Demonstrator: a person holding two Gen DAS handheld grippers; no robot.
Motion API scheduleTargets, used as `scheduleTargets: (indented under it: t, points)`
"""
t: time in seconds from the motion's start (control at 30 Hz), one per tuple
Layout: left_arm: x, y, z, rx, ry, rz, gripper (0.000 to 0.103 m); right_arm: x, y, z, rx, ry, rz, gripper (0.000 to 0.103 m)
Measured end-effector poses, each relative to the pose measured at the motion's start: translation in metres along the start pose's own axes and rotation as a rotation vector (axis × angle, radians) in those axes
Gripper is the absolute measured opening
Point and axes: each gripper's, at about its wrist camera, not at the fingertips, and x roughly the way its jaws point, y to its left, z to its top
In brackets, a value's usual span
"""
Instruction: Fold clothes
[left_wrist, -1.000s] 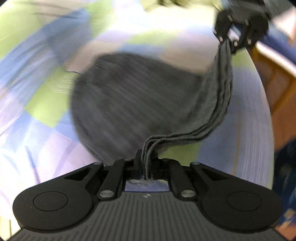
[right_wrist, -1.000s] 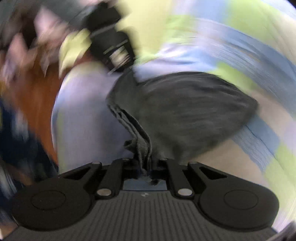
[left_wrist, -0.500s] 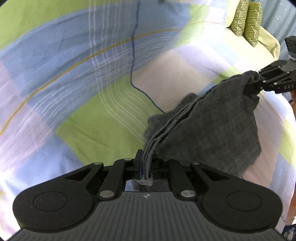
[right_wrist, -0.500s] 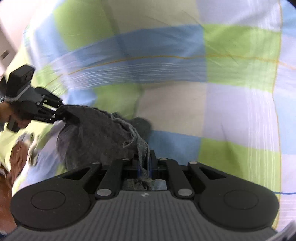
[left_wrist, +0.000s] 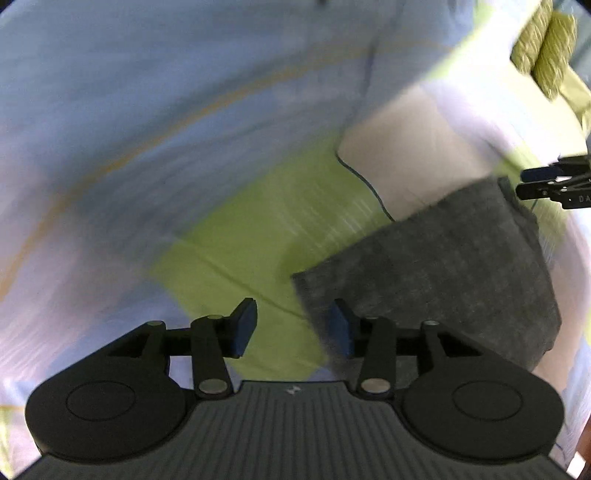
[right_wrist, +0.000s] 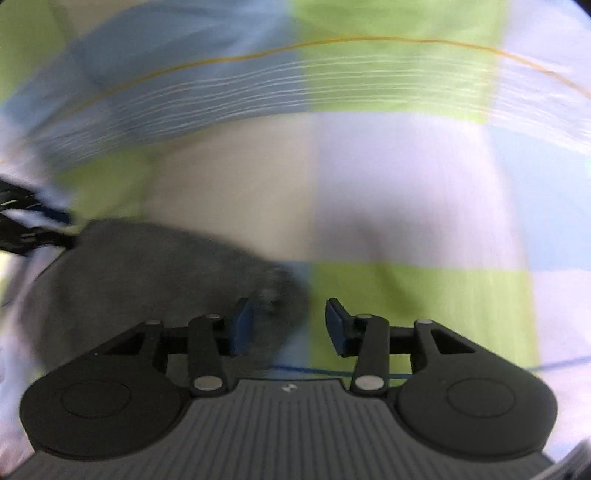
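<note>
Both grippers, left (left_wrist: 291, 326) and right (right_wrist: 290, 326), released the grey cloth (left_wrist: 443, 266), fingers opening

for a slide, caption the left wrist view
Left gripper fingers opening beside the folded grey cloth on the checked sheet.

folded garment (left_wrist: 443, 266) on bedsheet (left_wrist: 184, 147), cushions (left_wrist: 546, 48) behind

checked bedsheet (left_wrist: 258, 229), two green cushions (left_wrist: 546, 55), thin blue cord (left_wrist: 364, 181)
</note>
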Motion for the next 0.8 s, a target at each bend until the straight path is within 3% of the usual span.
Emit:
scheduleTargets:
  t: [0.07, 0.17, 0.23, 0.3, 0.33, 0.43, 0.47, 0.53, 0.6, 0.67, 0.8]
  points:
    - [-0.019, -0.010, -0.014, 0.022, -0.028, -0.038, 0.050, -0.026, 0.006, -0.010, 0.046, -0.114, -0.045, 0.041]
    - [-0.029, -0.045, -0.033, 0.082, -0.054, -0.130, 0.051, -0.045, 0.023, -0.026, 0.052, -0.177, 0.062, 0.041]
    - [-0.018, -0.064, -0.043, 0.139, -0.044, -0.154, 0.056, -0.043, 0.050, -0.044, 0.010, -0.150, 0.172, 0.041]
    - [0.003, -0.079, -0.051, 0.199, -0.019, -0.104, 0.056, -0.027, 0.064, -0.054, -0.023, -0.105, 0.187, 0.041]
    - [0.006, -0.077, -0.054, 0.197, -0.025, -0.086, 0.058, -0.019, 0.068, -0.058, -0.031, -0.091, 0.175, 0.040]
    - [-0.004, -0.062, -0.061, 0.159, -0.072, -0.011, 0.055, -0.006, 0.062, -0.062, -0.055, -0.119, -0.086, 0.040]
    - [-0.020, -0.060, -0.066, 0.185, -0.102, 0.025, 0.054, -0.009, 0.062, -0.063, -0.062, -0.132, -0.111, 0.040]
    - [-0.041, -0.067, -0.078, 0.299, -0.114, 0.053, 0.055, -0.029, 0.063, -0.067, -0.124, -0.190, -0.134, 0.041]
    - [-0.055, -0.083, -0.096, 0.442, -0.109, 0.035, 0.057, -0.053, 0.081, -0.083, -0.253, -0.228, -0.087, 0.046]
    - [-0.057, -0.116, -0.124, 0.648, -0.095, 0.034, 0.060, -0.064, 0.116, -0.111, -0.492, -0.245, -0.042, 0.053]
    - [-0.027, -0.157, -0.167, 0.998, -0.101, 0.254, 0.059, -0.047, 0.165, -0.160, -0.902, -0.280, -0.126, 0.049]
